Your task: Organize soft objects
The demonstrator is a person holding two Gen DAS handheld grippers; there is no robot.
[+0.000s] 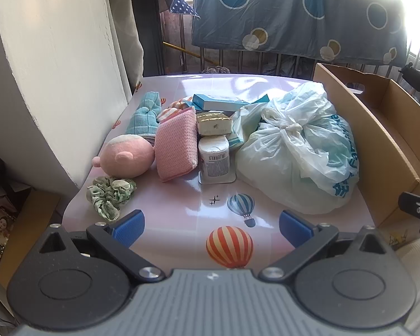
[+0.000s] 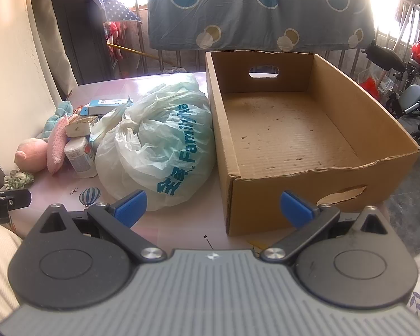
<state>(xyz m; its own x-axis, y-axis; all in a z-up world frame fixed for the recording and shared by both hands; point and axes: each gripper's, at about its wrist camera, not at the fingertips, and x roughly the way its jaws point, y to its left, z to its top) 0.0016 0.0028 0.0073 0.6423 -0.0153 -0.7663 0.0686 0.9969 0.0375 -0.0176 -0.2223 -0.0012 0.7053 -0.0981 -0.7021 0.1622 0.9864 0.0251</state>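
Soft objects lie on the pink table [image 1: 182,212]: a green scrunchie [image 1: 109,193], a pink plush [image 1: 128,155], a pink knitted cloth [image 1: 175,145], a teal checked cloth [image 1: 144,117] and a tied white plastic bag [image 1: 296,151]. The bag [image 2: 156,145] also shows in the right wrist view, left of an empty cardboard box [image 2: 294,137]. My left gripper [image 1: 211,228] is open and empty, near the table's front edge. My right gripper [image 2: 212,208] is open and empty, in front of the bag and box.
A white tissue roll pack [image 1: 214,158], a gold-wrapped pack [image 1: 212,123] and a blue-white carton [image 1: 221,102] sit among the soft things. A white wall panel [image 1: 56,70] stands left. A dotted blue sheet [image 2: 252,11] hangs behind. A wheelchair [image 2: 406,95] stands at the right.
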